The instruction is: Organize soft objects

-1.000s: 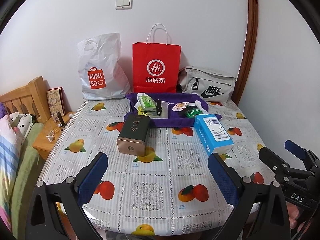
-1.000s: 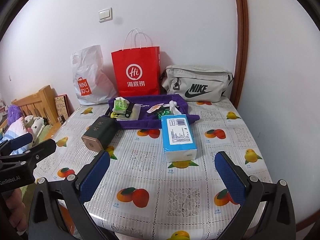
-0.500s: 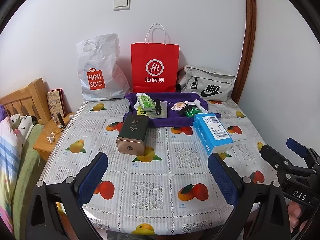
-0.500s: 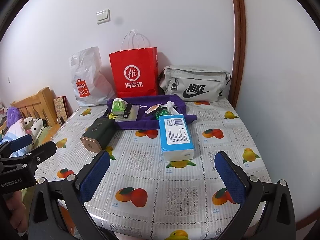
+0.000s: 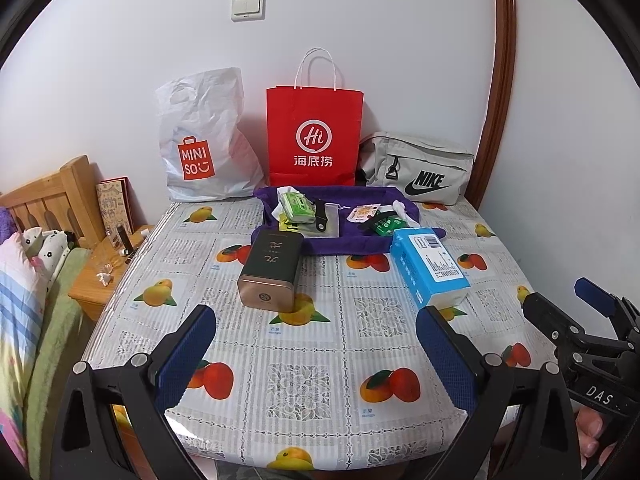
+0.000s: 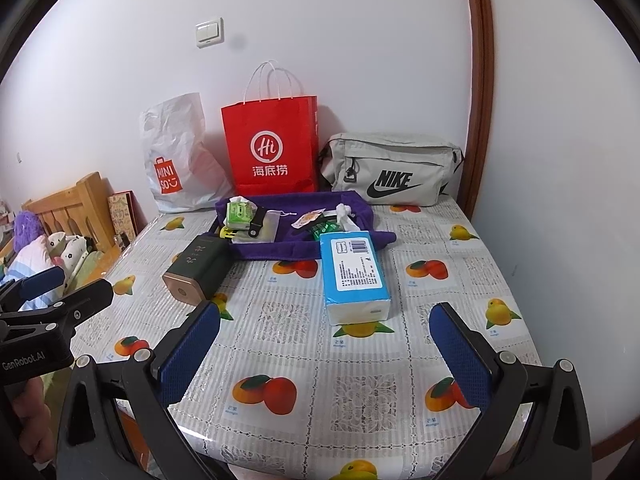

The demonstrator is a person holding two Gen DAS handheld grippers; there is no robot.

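Nearing tissue pack (image 6: pixel 356 276), gripper (image 6: pixel 326 356) agape

A blue tissue pack (image 6: pixel 355 272) with a white label is laid flat, lengthwise, just in front of the purple cloth (image 6: pixel 296 240), its far end touching the cloth's front edge. The cloth is spread out with raised edges. On it, a green tissue packet (image 6: pixel 239 213) is seen at the left and a green packet (image 6: pixel 325 227) at the right.
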